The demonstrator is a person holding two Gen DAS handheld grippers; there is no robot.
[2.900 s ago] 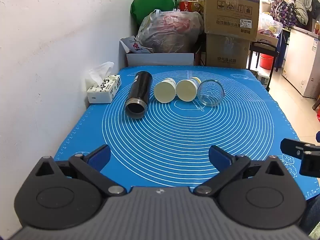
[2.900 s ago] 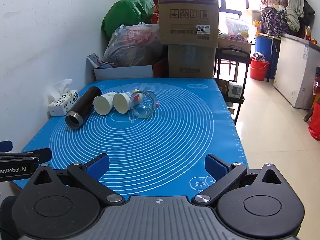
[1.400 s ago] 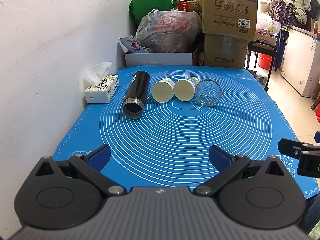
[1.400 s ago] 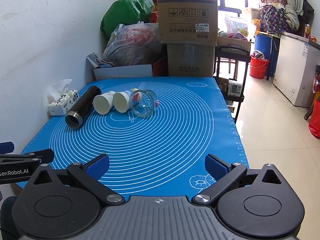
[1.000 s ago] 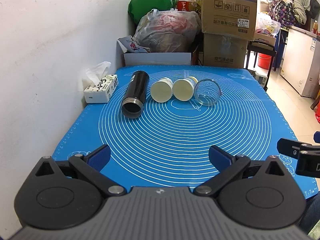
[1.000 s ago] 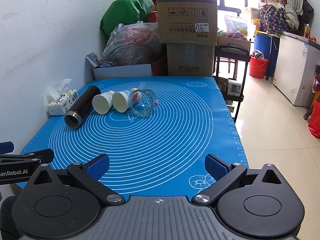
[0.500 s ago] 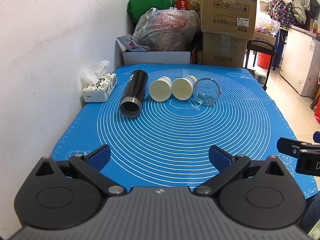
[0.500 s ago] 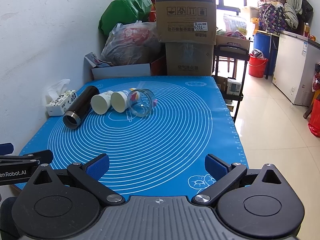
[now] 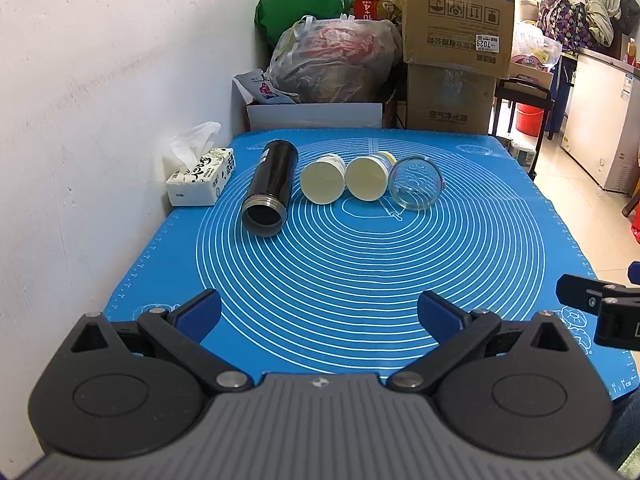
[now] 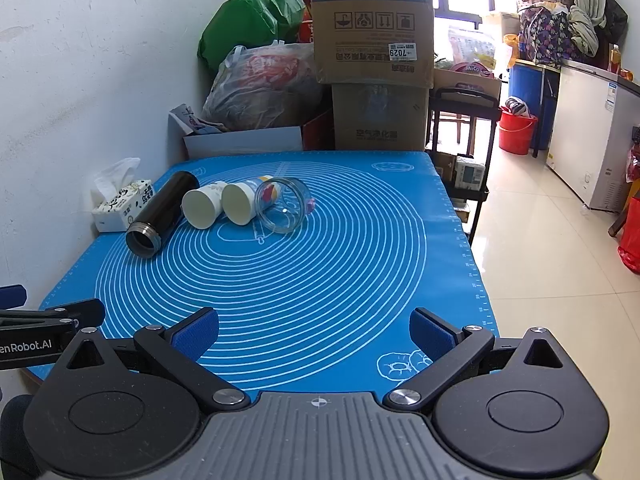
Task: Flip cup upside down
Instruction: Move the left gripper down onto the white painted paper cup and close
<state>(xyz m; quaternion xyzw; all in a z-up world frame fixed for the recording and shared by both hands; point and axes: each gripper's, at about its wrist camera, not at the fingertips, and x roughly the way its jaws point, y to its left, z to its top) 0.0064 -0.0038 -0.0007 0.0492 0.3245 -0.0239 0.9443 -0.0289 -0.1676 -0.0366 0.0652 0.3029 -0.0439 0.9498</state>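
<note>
Several cups lie on their sides in a row at the far part of the blue mat (image 9: 360,272), mouths toward me: a black flask (image 9: 269,186), two white paper cups (image 9: 323,184) (image 9: 368,181), and a clear glass cup (image 9: 416,187). The right wrist view shows the same flask (image 10: 160,214), paper cups (image 10: 202,204) (image 10: 242,203) and glass cup (image 10: 282,204). My left gripper (image 9: 318,314) is open and empty over the mat's near edge. My right gripper (image 10: 314,332) is open and empty, also at the near edge, far from the cups.
A tissue box (image 9: 200,182) stands at the far left against the white wall (image 9: 100,120). Stacked cardboard boxes (image 9: 456,48) and plastic bags (image 9: 332,66) sit behind the table. The mat's right edge (image 10: 468,264) drops to tiled floor.
Both grippers have drifted slightly; the cups sit a little further left in both views. Nothing on the mat has moved and both grippers stay open.
</note>
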